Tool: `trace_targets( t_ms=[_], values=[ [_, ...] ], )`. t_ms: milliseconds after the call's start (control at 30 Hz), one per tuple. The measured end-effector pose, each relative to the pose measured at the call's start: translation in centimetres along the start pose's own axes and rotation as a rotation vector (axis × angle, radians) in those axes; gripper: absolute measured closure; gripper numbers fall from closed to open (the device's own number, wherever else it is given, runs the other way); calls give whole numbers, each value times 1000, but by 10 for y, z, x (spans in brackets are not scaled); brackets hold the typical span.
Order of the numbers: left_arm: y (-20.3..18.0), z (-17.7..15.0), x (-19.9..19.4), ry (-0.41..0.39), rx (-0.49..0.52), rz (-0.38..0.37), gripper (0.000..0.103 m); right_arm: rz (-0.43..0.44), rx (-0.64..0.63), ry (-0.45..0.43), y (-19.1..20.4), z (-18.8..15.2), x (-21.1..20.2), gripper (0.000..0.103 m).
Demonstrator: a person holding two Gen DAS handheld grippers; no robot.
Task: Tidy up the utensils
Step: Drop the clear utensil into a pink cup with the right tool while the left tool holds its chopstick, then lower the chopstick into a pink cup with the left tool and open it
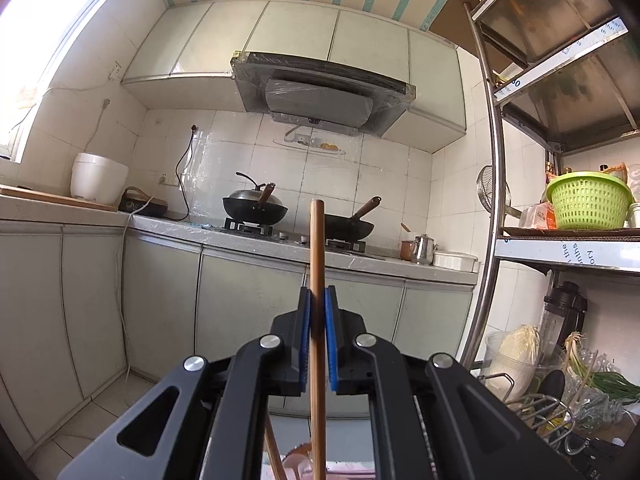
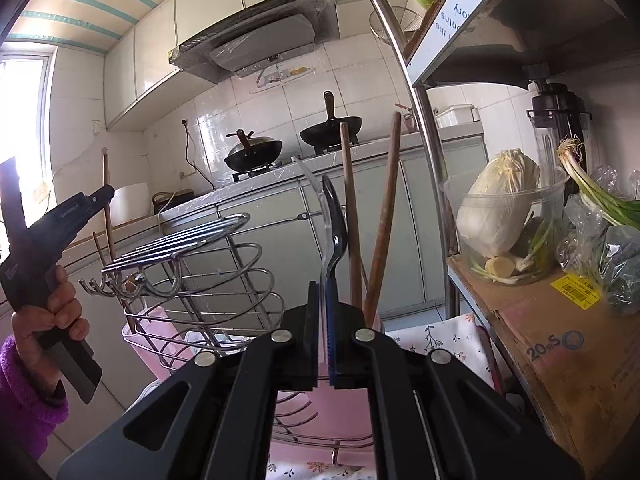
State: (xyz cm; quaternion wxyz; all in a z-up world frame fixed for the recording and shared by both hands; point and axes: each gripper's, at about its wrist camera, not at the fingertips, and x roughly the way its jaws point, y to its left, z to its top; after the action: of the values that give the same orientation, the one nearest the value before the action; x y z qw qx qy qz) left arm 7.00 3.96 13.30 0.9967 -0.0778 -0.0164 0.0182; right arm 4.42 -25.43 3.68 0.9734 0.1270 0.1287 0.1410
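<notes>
Left gripper (image 1: 317, 300) clenched on upright wooden chopstick (image 1: 317, 248); right gripper (image 2: 323, 292) clamped on clear plastic spoon (image 2: 320, 208), beside black spoon (image 2: 335, 232), above wire rack (image 2: 208, 280), near rack's right edge.

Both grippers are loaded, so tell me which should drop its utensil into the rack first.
Right, probably. The right gripper, shut on a clear spoon, is directly at the wire rack; the left gripper, shut on a chopstick, is off to its side.

Wire rack (image 2: 192, 264) and upright wooden handles (image 2: 384, 216) crowding the front.
</notes>
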Motion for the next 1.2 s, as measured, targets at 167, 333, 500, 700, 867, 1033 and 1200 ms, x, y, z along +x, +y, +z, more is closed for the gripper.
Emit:
trace_targets(
  t_ms=[167, 333, 500, 700, 867, 1033, 1200],
  values=[
    [9, -16, -22, 76, -65, -15, 97, -8, 40, 41, -3, 0, -1, 100],
    [24, -35, -25, 184, -132, -9, 97, -29, 56, 67, -3, 0, -4, 100],
    [30, -46, -24, 244, -142, -16, 97, -47, 67, 105, -4, 3, -4, 100],
    [35, -57, -32, 293, -170, -47, 96, -58, 79, 131, -3, 4, -4, 100],
    [42, -61, -47, 307, -214, -61, 96, -63, 74, 146, 0, 4, -5, 100],
    [44, -60, -46, 318, -210, -50, 96, -71, 70, 161, 3, 2, -4, 100],
    [54, -55, -33, 357, -277, -56, 95, -77, 73, 176, 3, 3, -2, 100]
  ],
)
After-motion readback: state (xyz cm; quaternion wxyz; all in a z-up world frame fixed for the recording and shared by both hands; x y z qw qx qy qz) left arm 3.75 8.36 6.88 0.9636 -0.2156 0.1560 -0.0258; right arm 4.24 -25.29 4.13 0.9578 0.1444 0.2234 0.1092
